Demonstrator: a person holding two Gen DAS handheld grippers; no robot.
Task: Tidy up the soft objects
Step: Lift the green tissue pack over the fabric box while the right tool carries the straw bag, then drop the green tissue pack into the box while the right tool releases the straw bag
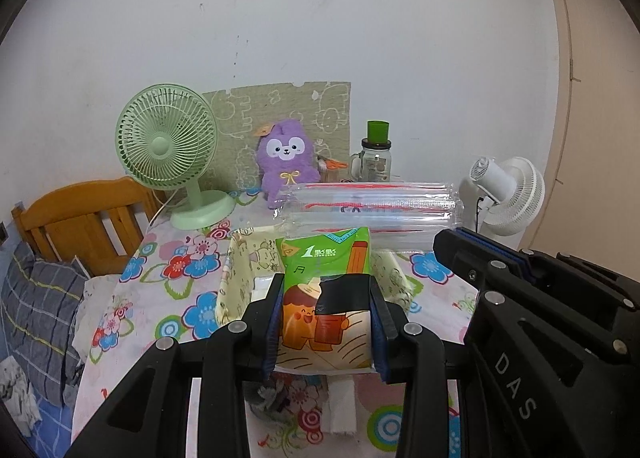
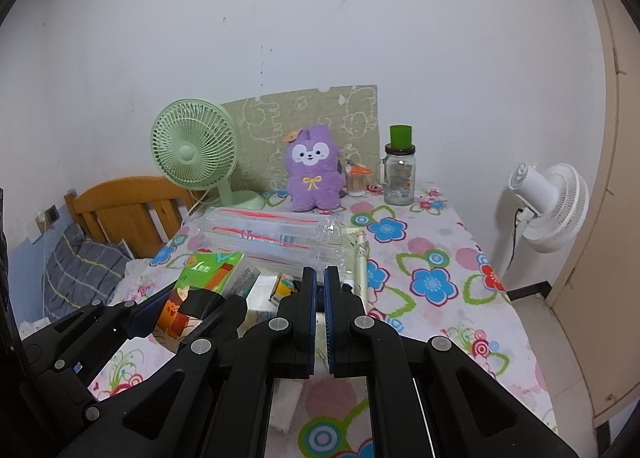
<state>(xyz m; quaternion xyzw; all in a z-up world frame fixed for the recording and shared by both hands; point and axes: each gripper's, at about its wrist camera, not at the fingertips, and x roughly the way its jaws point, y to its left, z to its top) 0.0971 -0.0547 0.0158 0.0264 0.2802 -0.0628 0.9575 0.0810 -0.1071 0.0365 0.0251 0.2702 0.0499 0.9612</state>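
Note:
My left gripper (image 1: 325,290) is shut on a green and orange tissue pack (image 1: 324,282) and holds it above a pale yellow fabric box (image 1: 236,270) on the flowered table. The pack also shows in the right wrist view (image 2: 204,278), held by the left gripper (image 2: 192,298). My right gripper (image 2: 320,274) is shut and empty, just right of the pack; it shows at the right of the left wrist view (image 1: 472,242). A clear inflated air cushion (image 1: 372,206) lies behind the box. A purple plush toy (image 1: 286,158) sits at the back.
A green desk fan (image 1: 168,146) stands at the back left, a glass jar with a green cup (image 1: 376,150) at the back right. A white fan (image 1: 508,194) stands beyond the table's right edge. A wooden bed headboard (image 1: 80,218) and pillow are at the left.

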